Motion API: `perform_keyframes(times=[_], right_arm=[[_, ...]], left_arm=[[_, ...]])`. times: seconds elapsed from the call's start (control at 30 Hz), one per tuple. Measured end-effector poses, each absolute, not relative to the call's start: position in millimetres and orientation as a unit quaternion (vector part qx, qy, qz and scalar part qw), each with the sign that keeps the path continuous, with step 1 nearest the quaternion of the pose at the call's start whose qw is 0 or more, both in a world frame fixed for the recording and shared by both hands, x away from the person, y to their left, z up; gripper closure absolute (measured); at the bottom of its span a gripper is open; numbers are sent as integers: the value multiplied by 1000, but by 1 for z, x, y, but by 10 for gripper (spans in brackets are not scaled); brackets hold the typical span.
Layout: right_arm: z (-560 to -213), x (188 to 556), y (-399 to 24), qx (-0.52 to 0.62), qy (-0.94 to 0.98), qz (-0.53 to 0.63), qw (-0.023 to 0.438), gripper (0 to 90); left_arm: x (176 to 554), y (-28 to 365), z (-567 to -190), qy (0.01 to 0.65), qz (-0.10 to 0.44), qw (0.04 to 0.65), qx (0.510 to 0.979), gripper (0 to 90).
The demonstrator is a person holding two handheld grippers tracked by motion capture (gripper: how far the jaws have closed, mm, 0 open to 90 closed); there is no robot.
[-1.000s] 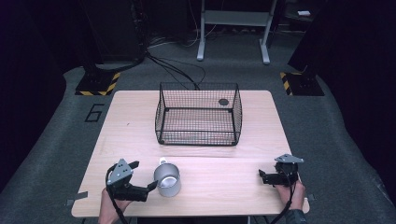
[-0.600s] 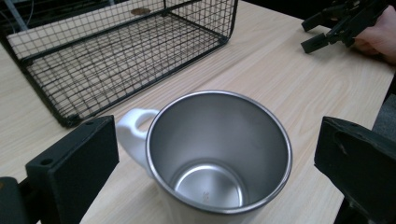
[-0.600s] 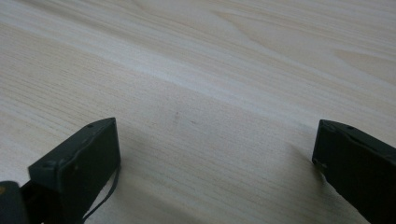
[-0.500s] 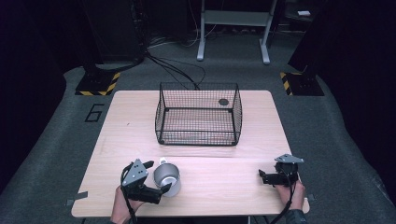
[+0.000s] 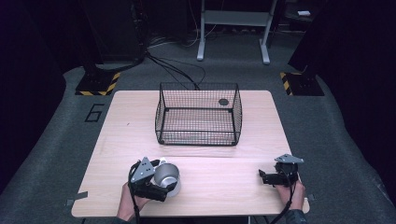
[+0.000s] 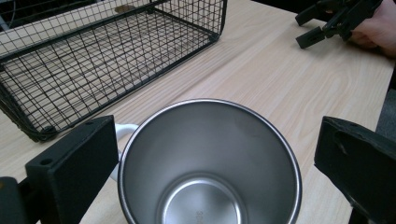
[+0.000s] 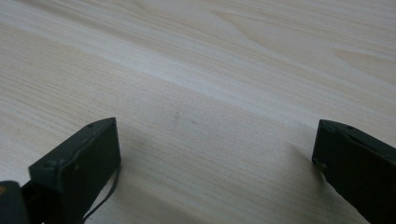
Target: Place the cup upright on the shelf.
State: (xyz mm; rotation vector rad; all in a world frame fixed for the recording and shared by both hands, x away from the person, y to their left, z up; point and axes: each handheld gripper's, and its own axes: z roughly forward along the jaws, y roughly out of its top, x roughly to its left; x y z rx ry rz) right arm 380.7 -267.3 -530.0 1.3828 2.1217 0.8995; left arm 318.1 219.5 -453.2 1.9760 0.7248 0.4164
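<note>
A steel mug [image 5: 166, 175] with a white handle [image 6: 123, 130] stands upright near the table's front left. In the left gripper view I look down into the empty mug [image 6: 210, 163]. My left gripper [image 5: 164, 183] is open, with one jaw on each side of the mug [image 6: 217, 140] and a gap on both sides. My right gripper [image 5: 262, 178] rests low at the front right of the table, held by a hand. It is open with only bare wood between its jaws [image 7: 217, 144].
A black wire basket [image 5: 161, 116] stands at the middle back of the wooden table [image 5: 126, 135]; it is also seen up left in the left gripper view [image 6: 93, 60]. A small dark round thing [image 5: 223, 101] shows at its far wall. The right gripper [image 6: 327, 23] appears far off.
My left gripper has moved right, up to the mug, so that its jaws now flank it. The mug and the right gripper have stayed in place.
</note>
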Motion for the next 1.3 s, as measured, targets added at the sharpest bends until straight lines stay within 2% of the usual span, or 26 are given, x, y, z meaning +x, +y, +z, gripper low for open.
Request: perform_keyframes(times=[0.4, 0.63, 0.8, 0.93, 1.3], right_arm=[[-530, 380, -267, 506, 767, 327, 223, 10], [-530, 381, -267, 505, 766, 328, 224, 11], [-530, 380, -267, 504, 766, 330, 223, 12], [-530, 380, -267, 507, 765, 330, 223, 12], [-530, 381, -267, 504, 767, 326, 226, 14]], left_arm=[[325, 214, -462, 297, 164, 476, 811, 0], [325, 210, -469, 291, 180, 478, 809, 0], [324, 208, -468, 284, 200, 460, 817, 15], [323, 210, -469, 284, 201, 468, 813, 54], [322, 210, -469, 282, 204, 469, 812, 63]])
